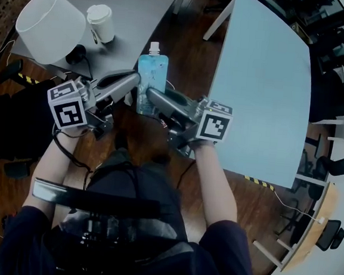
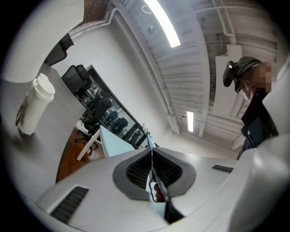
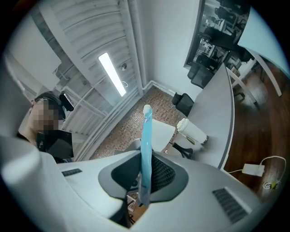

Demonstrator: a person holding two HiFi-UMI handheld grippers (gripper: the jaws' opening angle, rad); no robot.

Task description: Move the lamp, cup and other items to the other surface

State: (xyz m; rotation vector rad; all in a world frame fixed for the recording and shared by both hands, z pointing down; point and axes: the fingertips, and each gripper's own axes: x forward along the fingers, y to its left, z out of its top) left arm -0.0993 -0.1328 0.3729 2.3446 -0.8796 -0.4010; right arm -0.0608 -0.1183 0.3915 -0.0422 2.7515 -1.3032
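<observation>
A flat blue pouch [image 1: 150, 73] with a white cap hangs upright in the air between the two tables. Both grippers hold it by its lower half. My left gripper [image 1: 136, 80] is shut on its left edge and my right gripper [image 1: 152, 95] on its right edge. In the left gripper view the pouch [image 2: 155, 192] shows edge-on between the closed left gripper [image 2: 152, 152]. The right gripper [image 3: 142, 156] likewise pinches the pouch [image 3: 146, 131]. The white-shaded lamp [image 1: 50, 27] and lidded paper cup [image 1: 101, 23] stand on the grey table [image 1: 135, 11].
A pale blue table [image 1: 266, 82] lies to the right, across a strip of wooden floor [image 1: 189, 45]. Cables run over the floor near my feet. Office chairs [image 1: 335, 88] stand beyond the blue table. The cup [image 2: 34, 106] [image 3: 192, 131] appears in both gripper views.
</observation>
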